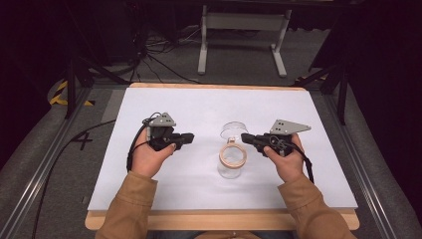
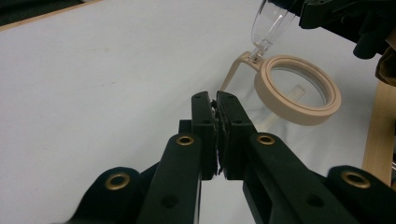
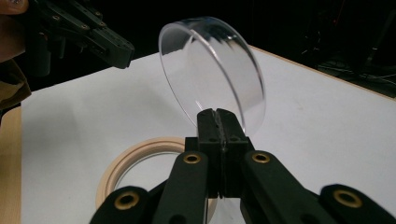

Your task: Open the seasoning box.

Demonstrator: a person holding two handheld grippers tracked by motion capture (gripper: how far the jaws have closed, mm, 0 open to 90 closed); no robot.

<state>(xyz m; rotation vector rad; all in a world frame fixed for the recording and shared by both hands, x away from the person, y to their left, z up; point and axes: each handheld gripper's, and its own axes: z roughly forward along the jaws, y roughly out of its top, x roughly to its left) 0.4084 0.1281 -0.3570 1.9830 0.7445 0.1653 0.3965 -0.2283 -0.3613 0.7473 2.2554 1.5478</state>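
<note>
On the white tabletop (image 1: 199, 107), a clear glass jar with a beige ring at its mouth (image 1: 232, 159) stands a little to the right of the middle, on the near half. Its clear round lid (image 1: 233, 130) is swung open and stands up on the far side of the beige ring, joined to it by a small hinge. The right gripper (image 1: 244, 137) comes in from the right, and its jaws are pressed together on the edge of this lid; in the right gripper view the lid (image 3: 212, 70) rises tilted just above the closed jaw tips, with the beige ring (image 3: 140, 161) below and to the left. The left gripper (image 1: 190, 137) is to the left of the jar, near it but not touching it. In the left gripper view its jaws are together with nothing between them, and the jar (image 2: 299, 88) is beyond them to the right. A person in tan sleeves holds both grippers from the near side.
</note>
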